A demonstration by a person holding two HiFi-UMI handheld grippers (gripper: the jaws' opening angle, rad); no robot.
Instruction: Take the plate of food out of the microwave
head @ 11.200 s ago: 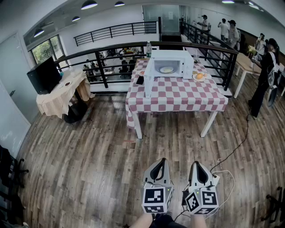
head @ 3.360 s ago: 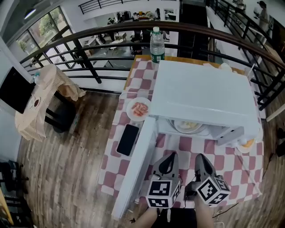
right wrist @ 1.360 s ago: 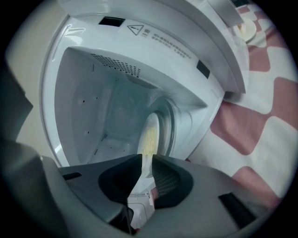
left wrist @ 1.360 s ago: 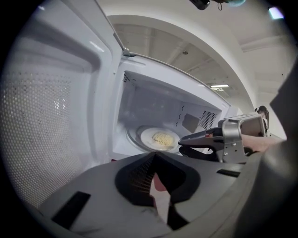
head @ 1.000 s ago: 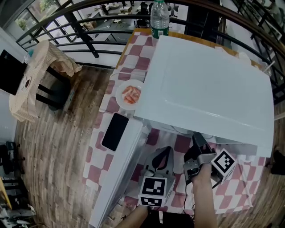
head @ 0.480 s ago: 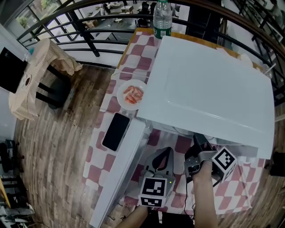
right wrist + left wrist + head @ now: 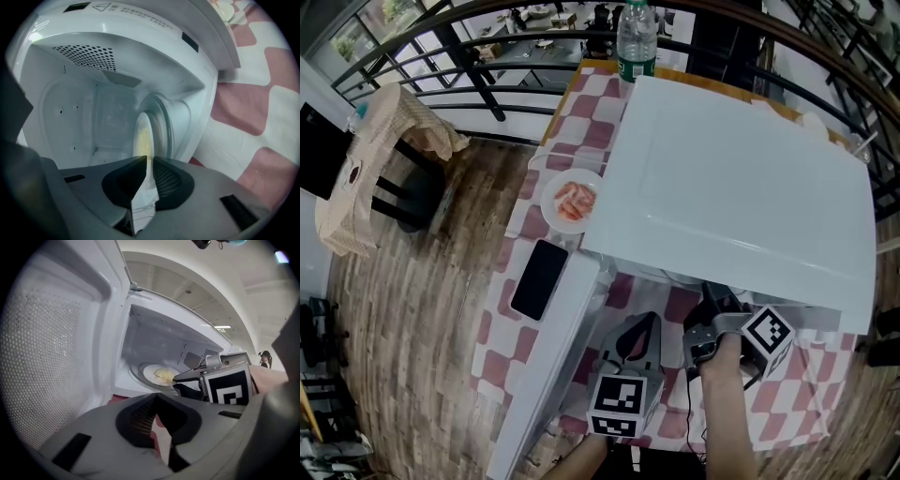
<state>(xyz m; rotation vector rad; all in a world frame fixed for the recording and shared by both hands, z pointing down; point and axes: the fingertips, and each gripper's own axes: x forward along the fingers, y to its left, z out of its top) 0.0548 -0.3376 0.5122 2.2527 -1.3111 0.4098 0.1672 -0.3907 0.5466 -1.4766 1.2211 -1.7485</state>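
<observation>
The step in hand is the grasp itself. The microwave stands on the bench with its door swung wide to the left. The right gripper reaches into the cavity, turned on its side. Its jaws look clenched on the near rim of the plate of food, one above the rim and one below, with only a thin pale strip between their tips. The plate sits low in the cavity on the glass turntable, a yellowish heap at its middle. As far as I can judge, it is not yet lifted.

The left gripper hovers outside, just in front of the opening and beside the right one, its jaws clenched together on nothing. The plate lies beyond their tips, inside the cavity and a little right of their line.

The next move, as I judge it, calls for a slight lift to clear the turntable. A straight, level draw out through the opening toward the person would follow (a pinch on one edge gives little hold against tipping, so the food side may sag). The left jaws could release and take the opposite rim once it is clear of the cavity. The checked cloth in front of the microwave looks the likeliest landing place.
</observation>
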